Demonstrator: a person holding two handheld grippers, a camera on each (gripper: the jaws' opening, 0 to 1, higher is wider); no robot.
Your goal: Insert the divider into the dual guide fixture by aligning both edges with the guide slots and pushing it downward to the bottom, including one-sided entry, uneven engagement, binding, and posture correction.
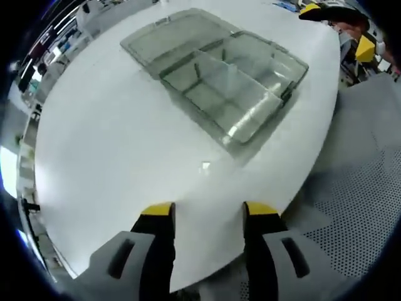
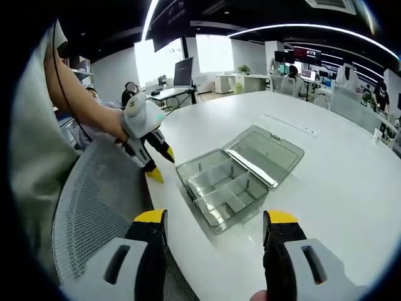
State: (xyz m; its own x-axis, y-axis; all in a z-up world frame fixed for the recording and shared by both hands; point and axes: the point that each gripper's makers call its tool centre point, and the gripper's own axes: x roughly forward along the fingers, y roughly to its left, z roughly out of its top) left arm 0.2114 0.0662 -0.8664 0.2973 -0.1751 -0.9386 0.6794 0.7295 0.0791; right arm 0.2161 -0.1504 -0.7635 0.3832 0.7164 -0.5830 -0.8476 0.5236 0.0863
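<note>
on the white desk (image 2: 351,182), set back from the near edge, lies a clear plastic compartment box (image 2: 220,188) with its hinged lid (image 2: 266,153) folded flat open beside it. this box is judged to be the dual guide fixture; thin partition walls stand inside the tray. one partition (image 1: 229,72) crosses the tray in the left gripper view, but whether it is the loose divider or a moulded wall cannot be told, and no separate divider lies on the desk.

the left gripper (image 1: 207,216) hangs over the near edge of the desk, jaws spread apart with nothing between them. the box lies straight ahead of it and slightly to the right, well apart, with its long axis running obliquely across the view. in the right gripper view the same tool (image 2: 153,160) is held in the person's hand (image 2: 135,122) at the desk edge beside a mesh chair back (image 2: 94,207), pointing down toward the desk.

the right gripper (image 2: 213,229) is likewise parted and empty, just short of the near edge, with the tray's nearest corner directly between its jaw line.

judgement: neither tool has contact with the fixture. the right gripper appears the nearer of the two and is aligned on the tray, so the approach turns on closing that forward gap. the partition slots run across the tray's short axis.
</note>
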